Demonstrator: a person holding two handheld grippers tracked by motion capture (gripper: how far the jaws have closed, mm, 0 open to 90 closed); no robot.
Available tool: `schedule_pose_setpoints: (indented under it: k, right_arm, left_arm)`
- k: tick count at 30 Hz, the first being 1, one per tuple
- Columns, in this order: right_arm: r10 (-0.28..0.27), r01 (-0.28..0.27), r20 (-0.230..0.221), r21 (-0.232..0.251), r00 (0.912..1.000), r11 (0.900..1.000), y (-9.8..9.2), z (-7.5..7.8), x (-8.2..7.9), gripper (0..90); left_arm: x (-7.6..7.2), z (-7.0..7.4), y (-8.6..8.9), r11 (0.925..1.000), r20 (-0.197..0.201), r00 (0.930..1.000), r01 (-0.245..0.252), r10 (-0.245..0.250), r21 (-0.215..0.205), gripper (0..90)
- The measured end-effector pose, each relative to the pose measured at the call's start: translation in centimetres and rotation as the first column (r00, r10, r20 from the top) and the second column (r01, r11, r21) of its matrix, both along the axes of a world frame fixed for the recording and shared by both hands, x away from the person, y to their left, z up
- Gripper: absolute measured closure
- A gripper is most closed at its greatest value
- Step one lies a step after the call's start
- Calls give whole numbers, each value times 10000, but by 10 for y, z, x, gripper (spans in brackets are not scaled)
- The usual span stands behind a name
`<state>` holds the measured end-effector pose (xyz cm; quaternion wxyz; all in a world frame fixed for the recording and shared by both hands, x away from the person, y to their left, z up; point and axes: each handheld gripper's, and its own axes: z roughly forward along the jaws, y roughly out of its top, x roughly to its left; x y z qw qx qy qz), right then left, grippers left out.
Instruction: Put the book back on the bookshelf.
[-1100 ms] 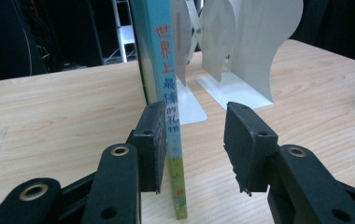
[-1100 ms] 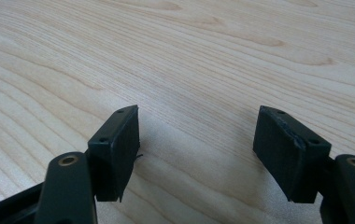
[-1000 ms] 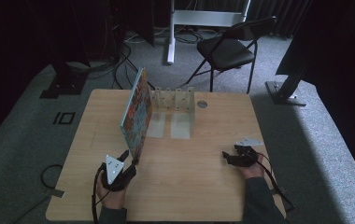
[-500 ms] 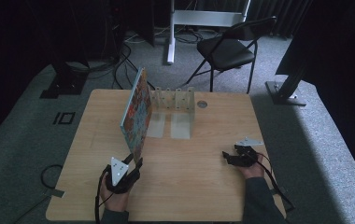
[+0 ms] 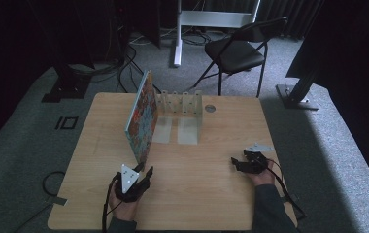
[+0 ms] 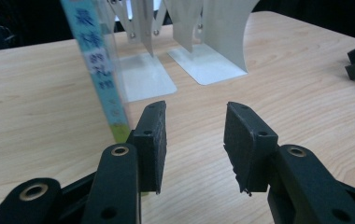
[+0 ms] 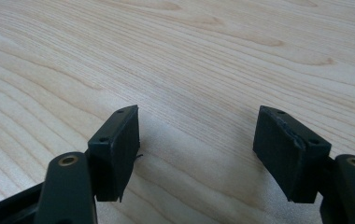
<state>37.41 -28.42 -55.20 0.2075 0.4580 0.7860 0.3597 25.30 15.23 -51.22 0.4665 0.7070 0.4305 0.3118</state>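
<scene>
Since the earlier frames: left tongs (image 5: 146, 174) drawn slightly back toward the near edge of the bench (image 5: 211, 204), away from the book; right tongs (image 5: 234, 163) unmoved; book and bookends in the same places. Item, left tongs: jaws parted with a clear gap, nothing between the pads, released; in the left gripper view (image 6: 195, 140) the left jaw stands just beside the near lower corner of the book (image 6: 102, 70), whether it touches cannot be told. Item, right tongs: jaws spread wide, empty, resting low over bare wood in the right gripper view (image 7: 196, 149); held in the person's right hand (image 5: 260, 175) at the right side of the bench, well apart from the book. Item, book (image 5: 141, 119): thin, colourful cover, standing upright on its edge left of centre on the bench, far end beside the bookends. Item, bookends (image 5: 182, 114): two pale metal pieces, upright plates toward the far edge, flat feet lying on the bench toward the person, just right of the book. Item, folding chair (image 5: 236, 51): black, on the floor beyond the bench.
</scene>
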Motion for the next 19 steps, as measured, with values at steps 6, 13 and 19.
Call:
schedule_pose_setpoints:
  k: [6,13,19]
  right_arm:
    - [3,-3,2,-1,10000,10000,0,0,0,313]
    - [3,-3,2,-2,10000,10000,0,0,0,313]
    - [1,-1,0,3,10000,10000,0,0,0,313]
  left_arm:
    - [2,-8,-7,9996,-259,9993,271,-270,11,591]
    - [4,-17,-13,9985,-502,9973,542,-537,85,591]
    - [5,-23,-17,9974,-699,9951,707,-696,128,589]
